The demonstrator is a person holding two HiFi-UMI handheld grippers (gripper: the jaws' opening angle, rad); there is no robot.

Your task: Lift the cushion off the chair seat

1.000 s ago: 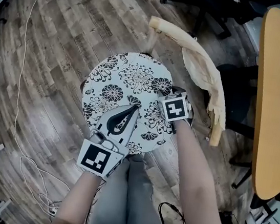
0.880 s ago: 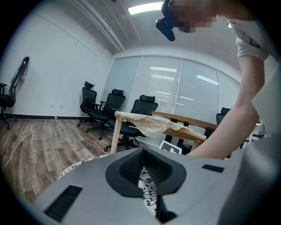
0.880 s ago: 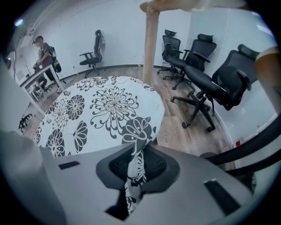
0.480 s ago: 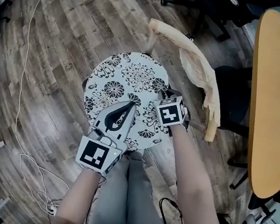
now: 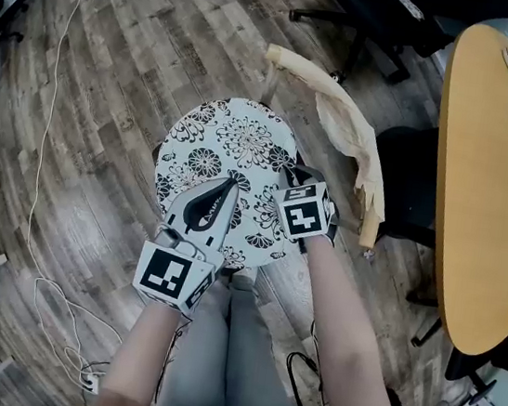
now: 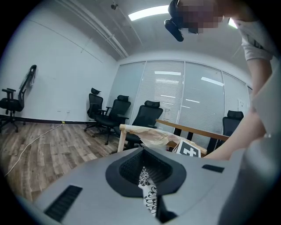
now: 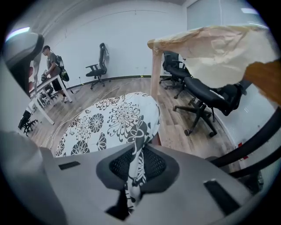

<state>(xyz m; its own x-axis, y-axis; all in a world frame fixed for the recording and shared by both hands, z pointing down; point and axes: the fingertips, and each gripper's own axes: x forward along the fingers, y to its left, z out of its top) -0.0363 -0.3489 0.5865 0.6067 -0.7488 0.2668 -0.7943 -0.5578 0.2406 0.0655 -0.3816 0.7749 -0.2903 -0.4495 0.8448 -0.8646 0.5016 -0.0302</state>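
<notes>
Cushion (image 5: 230, 142): round black-and-white floral fabric, over the chair (image 5: 296, 67) seat.
Left gripper (image 5: 225, 193): six o'clock rim; its own view shows fingers pinching fabric.
Right gripper (image 5: 292, 179): four o'clock rim; fingers just closed on a fold.

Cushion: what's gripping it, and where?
The left gripper is shut on a fold of the cushion fabric; the right gripper has just closed its jaws on fabric at the right rim.

Wood-plank floor (image 5: 111, 84), orange table (image 5: 491, 184), black office chairs (image 6: 149, 116), white wall (image 6: 57, 79), perhaps glass partition (image 6: 175, 96)
</notes>
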